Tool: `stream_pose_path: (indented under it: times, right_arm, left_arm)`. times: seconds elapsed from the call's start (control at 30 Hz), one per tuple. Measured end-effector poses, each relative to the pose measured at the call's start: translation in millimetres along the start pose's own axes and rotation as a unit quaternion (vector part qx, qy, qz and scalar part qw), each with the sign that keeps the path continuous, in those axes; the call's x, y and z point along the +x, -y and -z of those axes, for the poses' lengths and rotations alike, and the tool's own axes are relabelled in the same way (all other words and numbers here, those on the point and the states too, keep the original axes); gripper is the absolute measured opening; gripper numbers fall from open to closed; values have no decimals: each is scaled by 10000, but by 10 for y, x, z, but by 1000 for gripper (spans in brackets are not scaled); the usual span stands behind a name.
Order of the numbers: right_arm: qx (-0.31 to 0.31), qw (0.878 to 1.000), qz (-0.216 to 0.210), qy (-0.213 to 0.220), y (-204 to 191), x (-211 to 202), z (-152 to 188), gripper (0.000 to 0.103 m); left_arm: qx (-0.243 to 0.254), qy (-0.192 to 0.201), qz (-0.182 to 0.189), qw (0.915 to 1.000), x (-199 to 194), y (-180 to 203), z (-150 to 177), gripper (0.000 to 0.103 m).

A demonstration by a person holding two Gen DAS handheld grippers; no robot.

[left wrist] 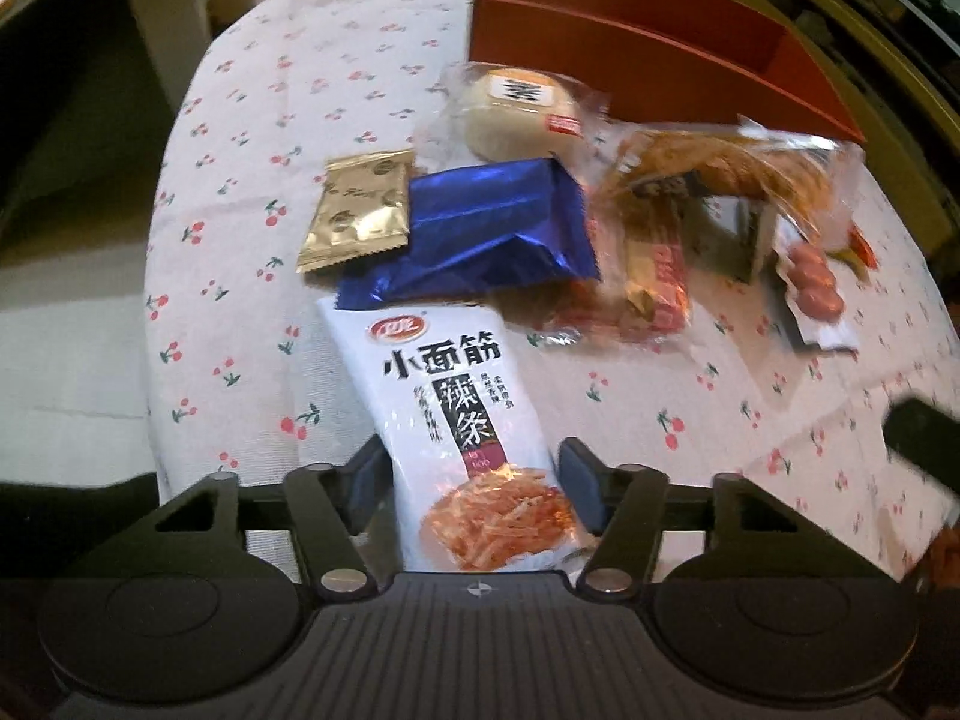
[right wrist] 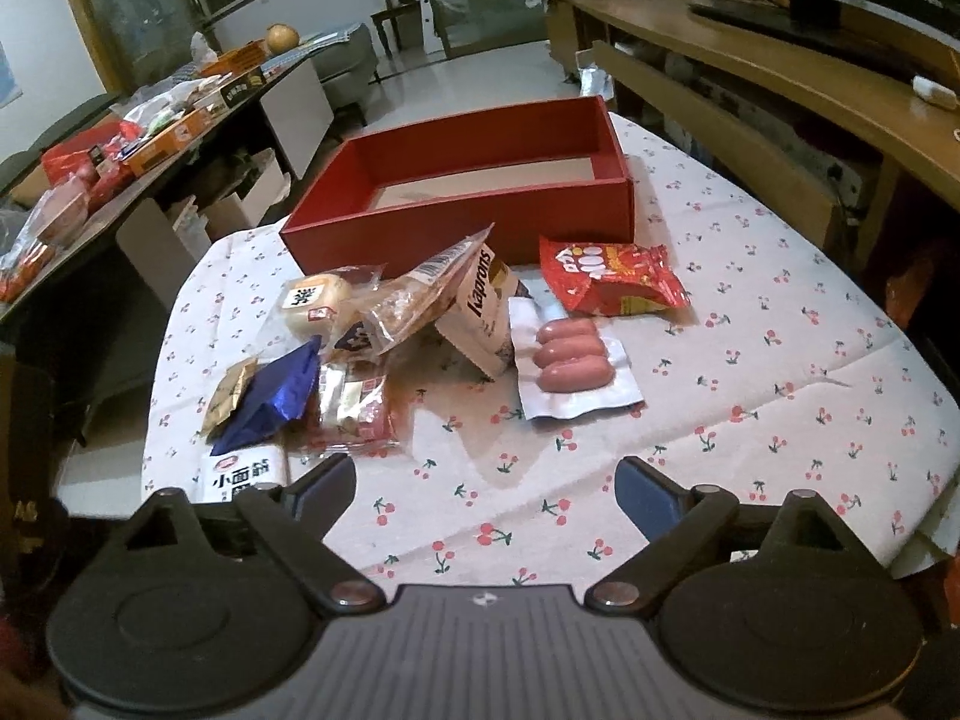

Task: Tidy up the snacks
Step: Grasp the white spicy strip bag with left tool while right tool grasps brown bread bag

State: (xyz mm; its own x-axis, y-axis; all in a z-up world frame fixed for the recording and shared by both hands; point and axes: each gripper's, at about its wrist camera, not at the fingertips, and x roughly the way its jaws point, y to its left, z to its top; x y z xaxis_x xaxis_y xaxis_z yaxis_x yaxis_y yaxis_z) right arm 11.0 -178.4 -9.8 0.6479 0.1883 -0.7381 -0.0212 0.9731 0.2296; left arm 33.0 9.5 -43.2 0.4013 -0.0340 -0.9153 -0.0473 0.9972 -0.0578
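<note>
Left gripper (left wrist: 477,468) straddles the white spicy-strip packet (left wrist: 462,420), jaws narrowed against its near end.
Packet's long axis runs near to far toward the red box (right wrist: 462,192); right gripper (right wrist: 486,483) hangs wide, empty, farther right.

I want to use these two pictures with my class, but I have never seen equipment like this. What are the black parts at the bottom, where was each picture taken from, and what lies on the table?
A person holds a two-fingered gripper in each hand; each carries a camera looking along its fingers. One picture is from the left gripper, whose fingers sit either side of a white spicy-strips packet. The other is from the right gripper, open over bare tablecloth. On the cloth lie snacks: a blue foil packet, a sausage pack, and a red box, empty inside.
</note>
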Motion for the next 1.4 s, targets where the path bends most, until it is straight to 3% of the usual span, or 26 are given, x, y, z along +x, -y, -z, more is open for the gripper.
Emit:
stream_pose_path:
  times: [0.13,0.33,0.47,0.6,0.67,0.77,0.87,1.0,1.1,1.23,1.3,1.4]
  right_arm:
    - [-179,9998,60,102,-72,-8,-131,92]
    - [-1056,9932,271,398,-308,68,-661,89]
    - [-1993,9797,112,199,-588,370,-1032,89]
    - [-2756,9600,-10,-499,-807,937,-1230,89]
    - [-2829,9552,-55,-871,-784,1153,-1212,89]
    - [-2631,9550,-554,-1255,-684,1211,-1099,88]
    - [-2623,9514,-667,-1467,-592,1133,-856,76]
    - [-2807,9492,-483,-1338,-542,989,-665,77]
    - [-3265,9390,-261,-1048,-606,912,-604,78]
    - [-3731,9224,-324,-943,-750,951,-658,90]
    - [-3639,9250,-177,-1082,-756,1088,-666,90]
    - [-3165,9382,-300,-1365,-638,1219,-609,90]
  left_arm:
    - [194,46,134,9997,-30,17,44,59]
    - [111,-10,453,9989,-15,-59,12,54]
    - [110,-30,541,9985,-19,-80,4,54]
    - [106,-61,620,9980,-22,-105,5,57]
    - [111,-74,674,9976,-20,-113,6,61]
    - [123,-108,790,9967,-12,-100,-5,70]
    - [229,-121,772,9967,-4,-48,1,74]
    - [350,-75,645,9973,-9,-12,42,80]
    - [444,-24,520,9977,-10,5,73,82]
    - [591,2,439,9973,15,61,83,85]
    - [632,-8,418,9971,27,72,78,86]
    - [607,-25,471,9970,49,51,52,88]
